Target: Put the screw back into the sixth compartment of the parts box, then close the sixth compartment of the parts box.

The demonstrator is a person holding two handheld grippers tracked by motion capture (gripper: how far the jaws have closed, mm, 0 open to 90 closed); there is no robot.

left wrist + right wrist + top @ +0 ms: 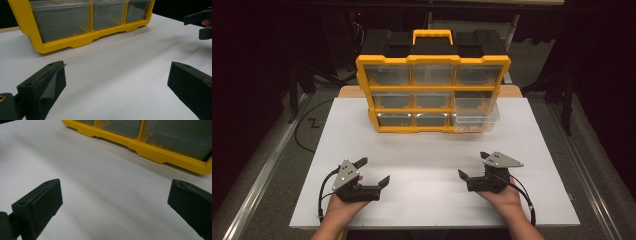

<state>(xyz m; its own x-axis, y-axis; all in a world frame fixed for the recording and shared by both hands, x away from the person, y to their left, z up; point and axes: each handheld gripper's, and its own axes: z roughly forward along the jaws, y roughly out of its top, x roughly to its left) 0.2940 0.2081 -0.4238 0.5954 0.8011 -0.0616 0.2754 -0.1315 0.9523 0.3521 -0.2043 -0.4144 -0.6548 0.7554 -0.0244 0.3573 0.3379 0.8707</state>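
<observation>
Overhead, the organizer's [433,92] bottom-right drawer [475,120] juts out.

A white table [532,150] carries a yellow drawer organizer [432,95] standing upright at its far middle (clear drawers facing the person). One lower-right drawer [474,122] juts out, and the near half lies bare.

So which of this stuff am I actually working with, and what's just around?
In play:
yellow drawer organizer
its bottom-right drawer, pulled partway out
left gripper, jaws open
right gripper, jaws open

Just there:
white tabletop
black cable on the floor
</observation>
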